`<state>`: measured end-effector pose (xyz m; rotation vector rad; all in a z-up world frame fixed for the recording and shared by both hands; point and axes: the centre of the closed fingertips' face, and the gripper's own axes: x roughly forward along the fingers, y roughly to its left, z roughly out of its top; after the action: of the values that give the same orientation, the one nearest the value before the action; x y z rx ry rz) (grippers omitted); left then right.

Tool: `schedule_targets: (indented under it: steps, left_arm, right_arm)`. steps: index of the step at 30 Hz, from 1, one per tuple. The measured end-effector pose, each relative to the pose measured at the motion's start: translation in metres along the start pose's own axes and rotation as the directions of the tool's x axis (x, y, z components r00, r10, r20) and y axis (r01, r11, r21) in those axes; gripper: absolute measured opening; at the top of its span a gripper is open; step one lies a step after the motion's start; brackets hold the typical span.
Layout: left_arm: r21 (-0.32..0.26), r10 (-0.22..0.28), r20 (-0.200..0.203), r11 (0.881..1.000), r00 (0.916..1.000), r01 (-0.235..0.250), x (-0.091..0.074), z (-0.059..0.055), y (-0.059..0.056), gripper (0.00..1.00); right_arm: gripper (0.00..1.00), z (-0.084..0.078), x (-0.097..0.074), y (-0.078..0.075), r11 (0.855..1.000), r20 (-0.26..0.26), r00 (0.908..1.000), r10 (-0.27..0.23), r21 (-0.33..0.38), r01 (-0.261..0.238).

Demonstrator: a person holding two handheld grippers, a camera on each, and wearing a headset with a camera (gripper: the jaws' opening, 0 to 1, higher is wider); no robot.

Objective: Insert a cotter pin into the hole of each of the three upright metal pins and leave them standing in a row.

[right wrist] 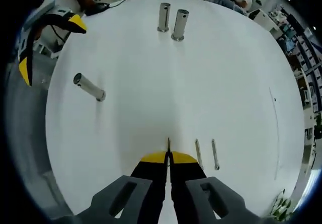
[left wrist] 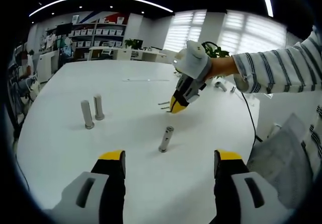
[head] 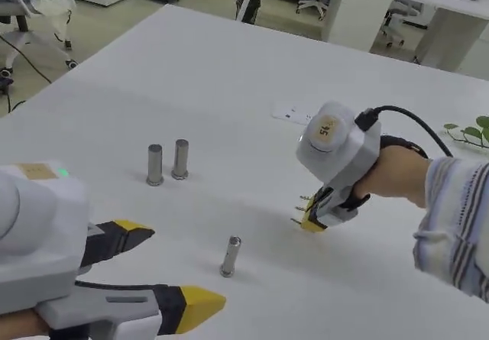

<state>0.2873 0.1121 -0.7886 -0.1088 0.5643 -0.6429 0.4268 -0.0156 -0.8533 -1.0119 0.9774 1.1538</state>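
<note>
Three upright metal pins stand on the white table (head: pixel 229 88): two close together (head: pixel 155 164) (head: pixel 180 159) and a third one (head: pixel 230 256) nearer to me. My right gripper (head: pixel 309 223) points down at the table, shut on a thin cotter pin (right wrist: pixel 168 144) that sticks out past its tips. Two more cotter pins (right wrist: pixel 198 152) (right wrist: pixel 214 153) lie flat just beside those tips. My left gripper (head: pixel 174 267) hovers open at the lower left, with nothing between its jaws. In the left gripper view, the near pin (left wrist: pixel 166 138) stands ahead of the left gripper (left wrist: pixel 171 158).
A small white label (head: pixel 294 114) lies on the table beyond the right gripper. A green plant (head: pixel 470 132) sits at the right edge. Office chairs and desks stand past the table's far edge.
</note>
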Motion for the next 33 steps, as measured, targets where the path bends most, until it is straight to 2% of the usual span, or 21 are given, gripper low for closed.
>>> schedule_targets:
  steps: [4,9,11,12,14,15,17,19,23,28,29,33]
  left_arm:
    - [0.007,0.010,-0.004,1.000,0.9999,-0.010,-0.004,0.002,0.002,0.69]
    - [0.005,0.022,0.000,1.000,0.9998,-0.022,-0.012,0.004,0.005,0.69]
    - [0.014,0.027,-0.007,1.000,0.9996,-0.027,-0.014,0.004,0.007,0.69]
    - [0.018,0.030,-0.010,0.999,0.9995,-0.030,-0.016,0.005,0.008,0.69]
    - [0.018,0.034,-0.010,0.999,0.9994,-0.034,-0.019,0.006,0.009,0.69]
    - [0.022,0.035,-0.010,0.999,0.9993,-0.034,-0.020,0.007,0.010,0.68]
    - [0.035,0.029,-0.011,0.999,0.9995,-0.029,-0.021,0.009,0.010,0.68]
    - [0.043,0.015,-0.005,0.999,0.9999,-0.015,-0.022,0.012,0.009,0.68]
    - [0.072,-0.001,-0.018,0.997,0.9998,0.002,-0.021,0.016,0.009,0.66]
    - [0.072,-0.028,-0.006,0.997,0.9996,0.028,-0.019,0.023,0.006,0.67]
    - [0.072,-0.035,-0.006,0.997,0.9994,0.035,-0.019,0.024,0.005,0.67]
    - [0.083,-0.066,-0.005,0.994,0.9978,0.066,-0.016,0.027,-0.002,0.64]
  right_arm:
    - [0.02,0.006,-0.014,0.003,1.000,0.042,0.9988,-0.024,-0.019,0.025]
    - [0.02,0.012,-0.031,0.010,0.996,0.099,0.9928,-0.067,-0.045,0.072]
    - [0.02,0.014,-0.039,0.011,0.994,0.133,0.9867,-0.093,-0.039,0.099]
    - [0.02,0.015,-0.044,0.012,0.993,0.158,0.9808,-0.114,-0.024,0.120]
    - [0.02,0.013,-0.050,0.016,0.991,0.169,0.9782,-0.121,-0.029,0.128]
    - [0.02,0.014,-0.055,0.017,0.989,0.191,0.9715,-0.140,-0.010,0.145]
    - [0.02,0.013,-0.061,0.019,0.987,0.209,0.9653,-0.156,0.004,0.159]
    - [0.02,0.012,-0.068,0.022,0.983,0.237,0.9547,-0.180,0.003,0.184]
    - [0.02,0.008,-0.078,0.031,0.976,0.259,0.9426,-0.211,0.002,0.218]
    - [0.02,0.008,-0.088,0.042,0.965,0.280,0.9265,-0.251,0.002,0.261]
    - [0.02,0.011,-0.090,0.043,0.961,0.309,0.9135,-0.265,0.012,0.275]
    - [0.02,0.015,-0.095,0.054,0.957,0.341,0.8995,-0.274,0.004,0.290]
